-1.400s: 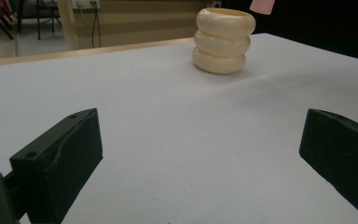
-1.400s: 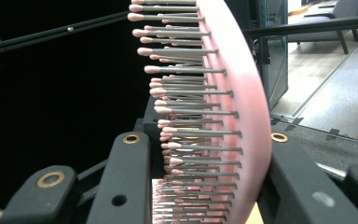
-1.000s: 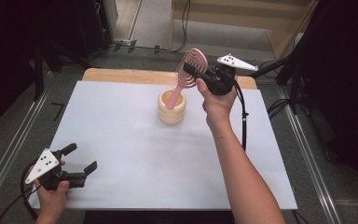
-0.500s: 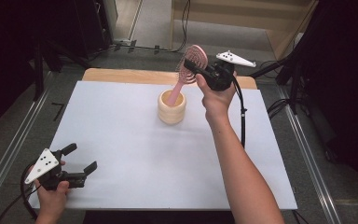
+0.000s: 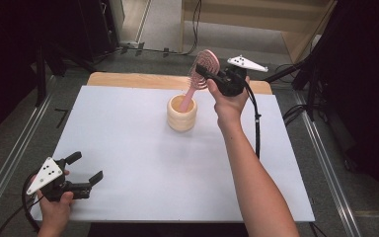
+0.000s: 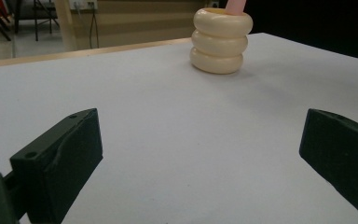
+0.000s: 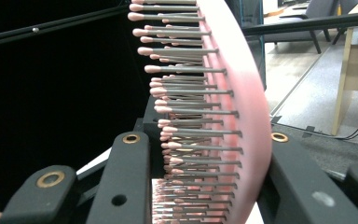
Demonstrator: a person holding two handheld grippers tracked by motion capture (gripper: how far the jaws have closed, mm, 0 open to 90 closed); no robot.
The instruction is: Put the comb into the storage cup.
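The right gripper (image 5: 205,74) has its fingers pinched on the round head of the pink plastic hairbrush with metal bristles (image 5: 205,66), and over the last second the brush has risen a little and tipped more upright above the cream-coloured ribbed holder made of three stacked rings (image 5: 182,113). The head now stands above and just behind the holder's rim, while the handle slants down with its lower end still inside the holder's mouth. That reads as either the last stretch of lowering the brush in or the start of drawing it out; the small upward shift makes withdrawal the likelier guess, so the handle has yet to clear the rim. The holder itself has not moved on the white desk (image 5: 128,128), and it stands toward the far side of it. The left gripper (image 5: 85,169) rests well away from the holder, at the near left corner of the desk, its fingers spread wide and empty, unchanged over the second. From the left gripper view the holder (image 6: 221,41) stands far off between the open fingers, and the brush handle (image 6: 236,4) is cut off by the top edge just above the rim. How deep the handle end sits inside the holder is hidden by its wall. In the right gripper view the bristles (image 7: 186,116) crowd the frame side-on, so the holder below them cannot be made out there.
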